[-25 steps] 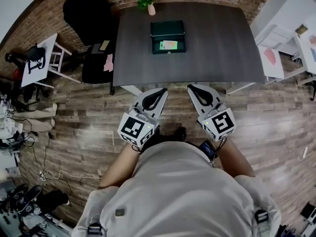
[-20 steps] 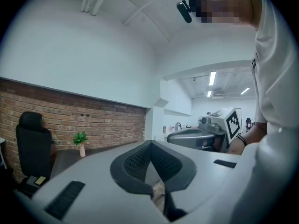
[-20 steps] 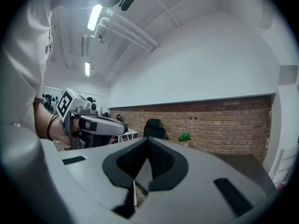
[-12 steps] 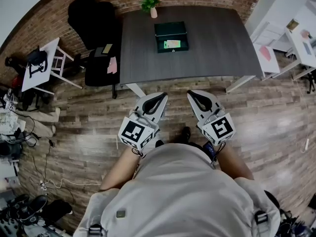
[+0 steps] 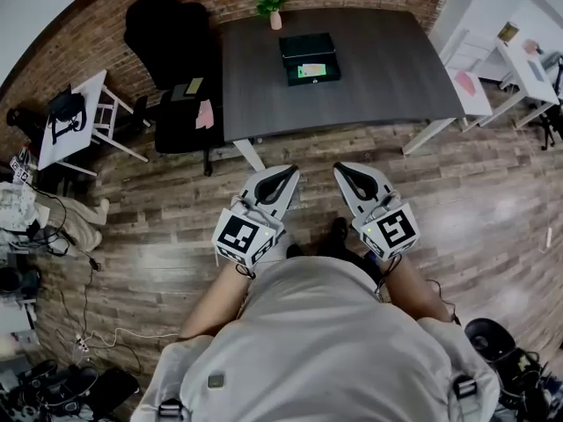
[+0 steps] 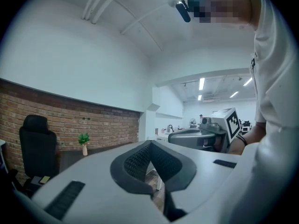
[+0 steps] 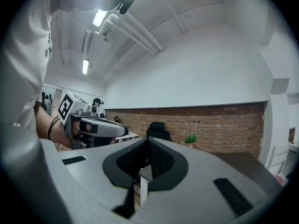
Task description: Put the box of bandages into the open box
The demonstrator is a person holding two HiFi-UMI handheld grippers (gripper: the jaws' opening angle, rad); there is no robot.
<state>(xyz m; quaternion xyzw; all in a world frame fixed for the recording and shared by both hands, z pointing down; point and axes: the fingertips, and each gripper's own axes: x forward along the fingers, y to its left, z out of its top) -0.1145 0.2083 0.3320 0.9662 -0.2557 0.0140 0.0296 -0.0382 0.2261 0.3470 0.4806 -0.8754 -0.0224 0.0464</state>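
Note:
The open dark green box (image 5: 309, 56) stands on the dark grey table (image 5: 378, 69) at the far end of the head view. A small green and white box of bandages (image 5: 311, 70) lies inside it, near its front wall. My left gripper (image 5: 291, 171) and right gripper (image 5: 339, 168) are held side by side close to my body, over the wooden floor and well short of the table. Both are shut with nothing between their fingers. In the left gripper view the left gripper (image 6: 150, 143) points towards the brick wall. The right gripper (image 7: 148, 142) points the same way in its own view.
A small potted plant (image 5: 272, 3) stands at the table's back edge. A black office chair (image 5: 167, 38) and a white side table (image 5: 75, 104) are left of the table, white desks (image 5: 515, 55) to the right. Cables and gear (image 5: 40, 236) litter the floor at left.
The table and green box have slid up and shrunk in the head view, as if I stepped back. Both grippers stay shut and in the same place before me.

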